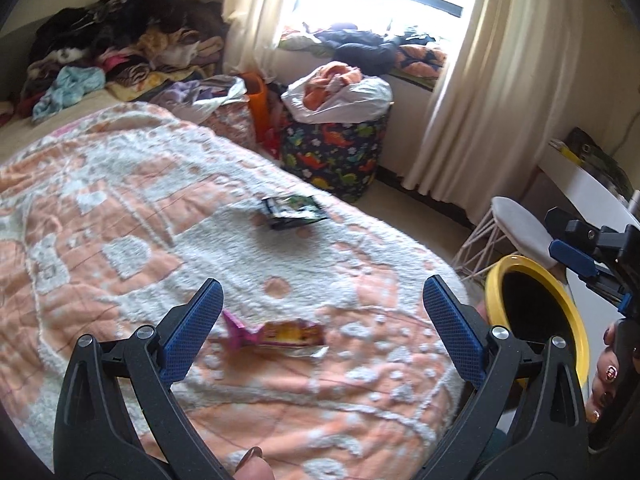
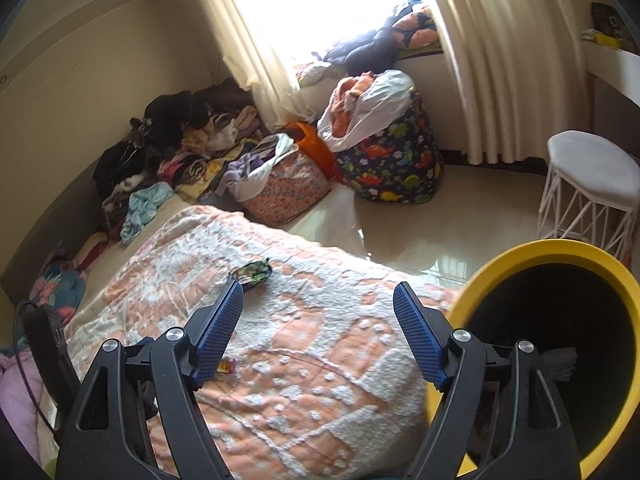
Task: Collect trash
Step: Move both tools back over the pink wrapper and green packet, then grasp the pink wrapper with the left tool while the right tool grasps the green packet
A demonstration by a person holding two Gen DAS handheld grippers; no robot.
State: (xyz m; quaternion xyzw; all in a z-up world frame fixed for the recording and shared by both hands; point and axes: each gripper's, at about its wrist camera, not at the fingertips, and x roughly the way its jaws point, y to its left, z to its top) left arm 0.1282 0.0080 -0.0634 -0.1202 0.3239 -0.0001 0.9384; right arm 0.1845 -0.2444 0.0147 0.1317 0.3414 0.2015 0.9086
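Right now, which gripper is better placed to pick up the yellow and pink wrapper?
Left. The left gripper is open directly over the wrapper; the right gripper sits beside the yellow bin.

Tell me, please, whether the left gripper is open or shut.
Open: the left gripper has blue fingers spread wide above the yellow-and-purple snack wrapper.

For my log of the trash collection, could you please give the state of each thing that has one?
left gripper: open, empty
right gripper: open, empty
yellow and purple wrapper: flat on blanket, not picked up
dark green wrapper: on blanket, crumpled
yellow trash bin: open, tilted
dinosaur-print hamper: overfilled
curtains: drawn apart
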